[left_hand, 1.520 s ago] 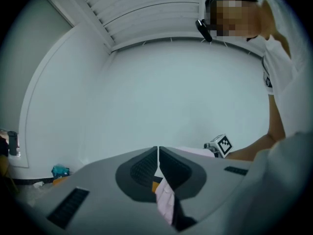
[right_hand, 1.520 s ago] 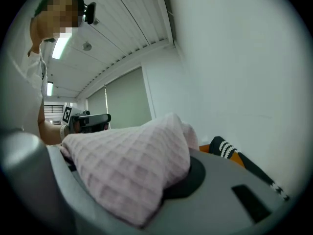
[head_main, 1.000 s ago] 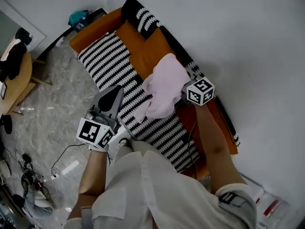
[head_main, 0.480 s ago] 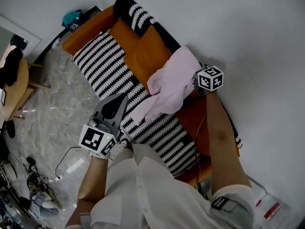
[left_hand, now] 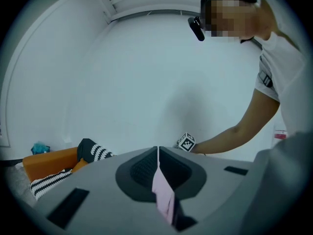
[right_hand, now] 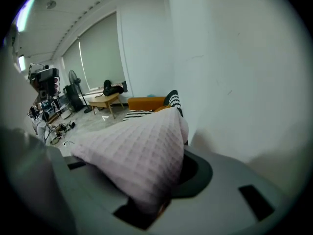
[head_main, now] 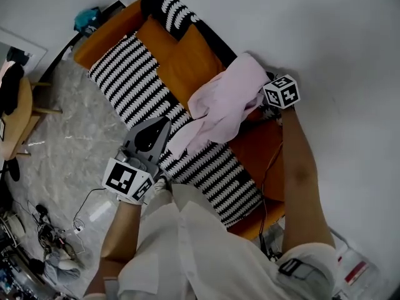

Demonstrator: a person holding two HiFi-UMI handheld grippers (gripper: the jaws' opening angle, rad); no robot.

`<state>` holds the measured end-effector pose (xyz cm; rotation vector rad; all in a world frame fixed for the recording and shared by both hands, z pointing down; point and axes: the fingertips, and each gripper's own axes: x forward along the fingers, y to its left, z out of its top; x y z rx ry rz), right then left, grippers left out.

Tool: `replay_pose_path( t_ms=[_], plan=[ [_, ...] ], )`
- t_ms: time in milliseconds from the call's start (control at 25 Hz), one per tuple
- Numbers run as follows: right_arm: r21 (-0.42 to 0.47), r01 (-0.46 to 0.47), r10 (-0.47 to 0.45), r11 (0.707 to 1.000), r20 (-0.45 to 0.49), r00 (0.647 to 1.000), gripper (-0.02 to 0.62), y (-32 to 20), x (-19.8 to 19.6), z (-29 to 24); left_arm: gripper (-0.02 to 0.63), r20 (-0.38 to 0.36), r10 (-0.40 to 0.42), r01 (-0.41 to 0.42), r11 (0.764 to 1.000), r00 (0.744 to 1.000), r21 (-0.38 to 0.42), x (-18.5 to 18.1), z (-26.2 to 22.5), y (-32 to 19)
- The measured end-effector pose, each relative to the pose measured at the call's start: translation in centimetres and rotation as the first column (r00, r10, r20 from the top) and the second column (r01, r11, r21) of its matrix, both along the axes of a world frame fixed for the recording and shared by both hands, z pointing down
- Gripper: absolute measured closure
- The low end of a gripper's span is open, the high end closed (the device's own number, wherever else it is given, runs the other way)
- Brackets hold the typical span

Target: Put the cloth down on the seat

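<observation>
The pink waffle-weave cloth (head_main: 219,102) hung above the striped seat (head_main: 125,86). The left hand-held gripper (head_main: 161,125) was clamped on one corner. The right hand-held gripper (head_main: 272,95) was opening its jaws, with cloth draped loosely between them. Judged light, limp and grippy, so corners suit grasping.

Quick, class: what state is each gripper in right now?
Left gripper: closed on a corner of the pink cloth.
Right gripper: fingers opening, the pink cloth draped between them.
</observation>
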<state>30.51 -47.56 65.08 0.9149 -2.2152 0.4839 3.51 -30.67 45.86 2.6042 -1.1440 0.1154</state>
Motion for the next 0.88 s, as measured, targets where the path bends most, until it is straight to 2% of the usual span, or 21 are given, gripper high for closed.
replay_pose_path(
  t_ms=[240, 600, 680, 720, 800, 880],
  plan=[
    [-0.059, -0.021, 0.013, 0.998, -0.126, 0.992, 0.419, 1.8, 3.4, -1.4, 0.580, -0.013, 0.037, -0.036, 0.999, 0.999, 0.015, 1.8, -0.4, -0.5],
    [0.007, -0.050, 0.051, 0.999, -0.200, 0.979, 0.420, 5.0, 6.2, -7.1, 0.581, -0.032, 0.065, -0.063, 0.997, 0.997, 0.049, 2.6, -2.5, -0.4],
    [0.073, -0.117, 0.127, 0.990, -0.157, 0.979, 0.435, 4.7, 7.1, -10.4, 0.580, -0.040, 0.064, -0.061, 0.996, 0.997, 0.061, 2.5, -3.2, -0.3],
    [0.119, -0.164, 0.176, 0.979, -0.099, 0.979, 0.444, 4.6, 7.4, -12.5, 0.580, -0.045, 0.060, -0.057, 0.996, 0.997, 0.066, 2.4, -3.5, -0.2],
    [0.200, -0.264, 0.255, 0.944, 0.070, 0.964, 0.464, 4.6, 7.4, -17.2, 0.580, -0.056, 0.049, -0.045, 0.996, 0.997, 0.073, 1.9, -4.1, 0.1],
    [0.256, -0.338, 0.283, 0.906, 0.228, 0.932, 0.479, 5.5, 6.6, -21.4, 0.580, -0.063, 0.041, -0.036, 0.996, 0.997, 0.080, 1.3, -4.8, 0.4]
  ],
)
